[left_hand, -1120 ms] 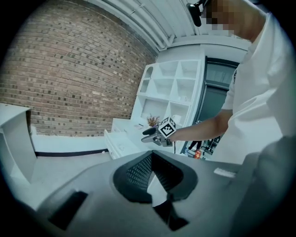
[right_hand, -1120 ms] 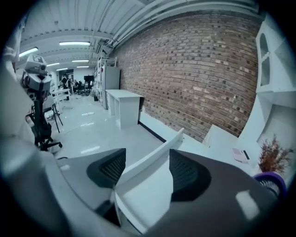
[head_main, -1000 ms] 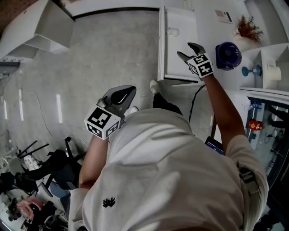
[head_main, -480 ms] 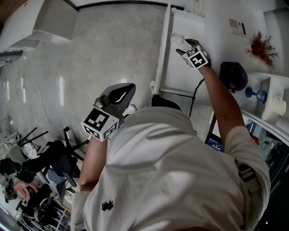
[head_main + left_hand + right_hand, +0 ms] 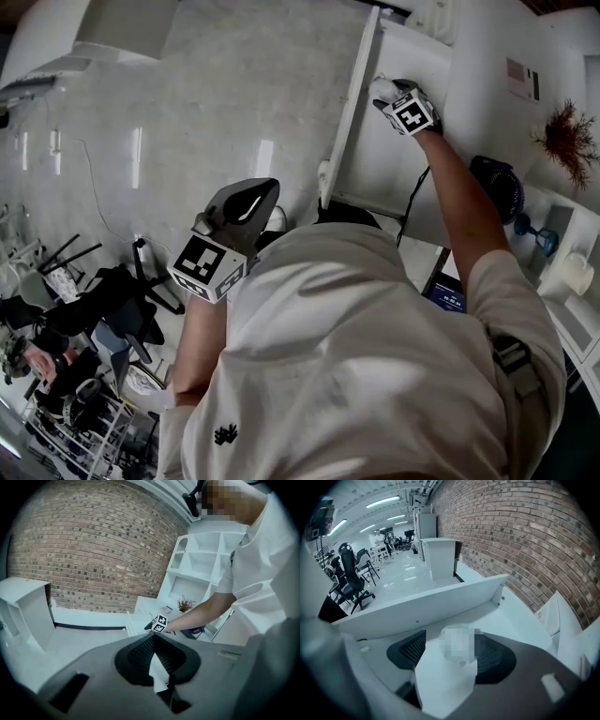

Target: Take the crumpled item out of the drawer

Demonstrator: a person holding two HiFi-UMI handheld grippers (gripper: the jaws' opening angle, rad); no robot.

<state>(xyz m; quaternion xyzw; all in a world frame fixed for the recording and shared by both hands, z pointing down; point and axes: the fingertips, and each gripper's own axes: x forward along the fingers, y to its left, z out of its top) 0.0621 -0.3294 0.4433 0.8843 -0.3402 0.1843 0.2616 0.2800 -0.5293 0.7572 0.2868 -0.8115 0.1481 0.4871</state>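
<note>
Left tool [image 5: 255,195], held close by your torso: jaws together, nothing between them.

Farther out, the open white drawer [image 5: 349,112]. Your right tool [image 5: 388,93] reaches into it, just beside its long white wall. The jaws are closed on the crumpled white wad [image 5: 377,88], and the pads are kept partly apart by the wad between them. The wad is inside the drawer; whether it touches the drawer floor cannot be told.

Beyond the drawer: brick wall [image 5: 525,531].
</note>
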